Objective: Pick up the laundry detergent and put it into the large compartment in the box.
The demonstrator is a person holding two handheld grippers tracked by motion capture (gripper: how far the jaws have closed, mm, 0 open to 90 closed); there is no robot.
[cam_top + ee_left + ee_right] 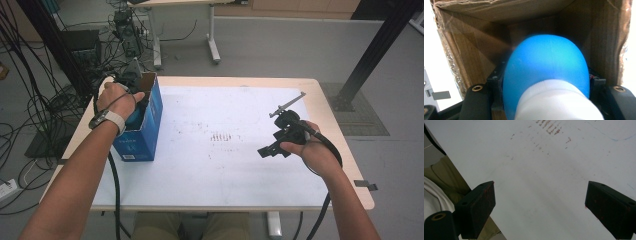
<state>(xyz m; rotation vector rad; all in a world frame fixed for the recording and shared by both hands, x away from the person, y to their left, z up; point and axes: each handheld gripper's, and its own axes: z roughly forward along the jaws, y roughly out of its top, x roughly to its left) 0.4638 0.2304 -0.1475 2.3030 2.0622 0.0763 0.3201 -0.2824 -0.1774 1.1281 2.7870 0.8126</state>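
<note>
The left gripper [544, 100] is clamping a blue bottle [546, 70] between its jaws, which are pressing in on both sides of the rounded blue body, and it is poking that bottle into the open mouth of a cardboard box [474, 57]. The bottle is showing a smooth, glossy blue shoulder, bright at the middle and darker at the edges, with a ribbed white cap [556, 102] sitting nearest the camera. Around it the brown corrugated inner walls of the box are closing in on every side, a strip of clear tape glinting along one edge. From the high view, the left hand [116, 100] is hovering at the top of the blue box [142, 130], which is standing upright near the left edge of the table [225, 165], and a sliver of the blue bottle [134, 119] is peeking out beside the wrist. Over on the other side, well apart from the box, the right gripper [272, 147] is resting low over the white tabletop; in its own view its two black jaws are standing wide apart with nothing between them, just the scuffed white surface [541, 182] with faint reddish marks.
</note>
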